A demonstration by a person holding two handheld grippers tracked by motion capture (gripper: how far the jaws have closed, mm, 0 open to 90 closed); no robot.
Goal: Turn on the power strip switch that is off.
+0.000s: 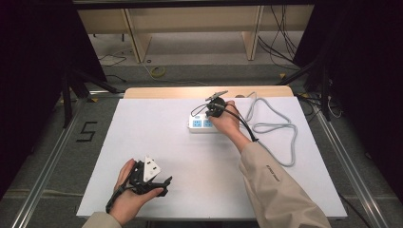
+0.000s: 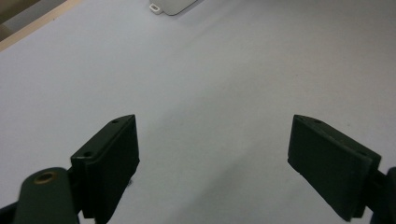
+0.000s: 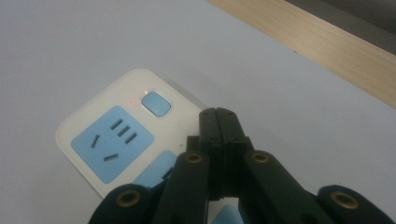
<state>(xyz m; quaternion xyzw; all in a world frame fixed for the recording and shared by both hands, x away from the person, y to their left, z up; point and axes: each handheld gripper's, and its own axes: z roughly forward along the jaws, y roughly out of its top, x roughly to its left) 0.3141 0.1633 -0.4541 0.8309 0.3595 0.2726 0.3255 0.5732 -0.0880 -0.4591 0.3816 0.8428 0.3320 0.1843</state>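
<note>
1. While the right tongs (image 3: 219, 114) sit pressed flat together with nothing between them, just over the power strip (image 3: 121, 140), their tip hangs beside the blue switch (image 3: 156, 103) at the strip's near corner. A small red dot glows next to that switch. My read: the switch is the target, and a closed tip is a narrow thing to press with. Slightly off line, it slides off the button onto the cream casing.

2. In the high view the power strip (image 1: 202, 123) lies upper centre of the white tabletop (image 1: 157, 142), under the right hand (image 1: 227, 121). Nothing else is holding it down. A sideways push rather than a straight one could skate the strip across the smooth sheet.

3. The grey cord (image 1: 280, 128) loops loosely to the right of the strip, close by the sleeve (image 1: 275, 185). If the forearm sweeps outward, it could catch a loop and tug the strip out from under the tip.

4. The blue sockets (image 3: 112, 142) lie right beside the tip in the right gripper view. A slip that way would put the black jaw ends onto the slots. I judge that the one worth avoiding, since the red light suggests the strip may be live.

5. Lower left of the high view, the left tongs (image 1: 154, 183) rest near the tabletop's front edge, well apart from the strip. In their own view the left tongs (image 2: 212, 158) stand wide apart and empty over bare sheet, the strip's corner (image 2: 170, 5) just peeking in at the top. Too far off to steady anything if the strip moves.
</note>
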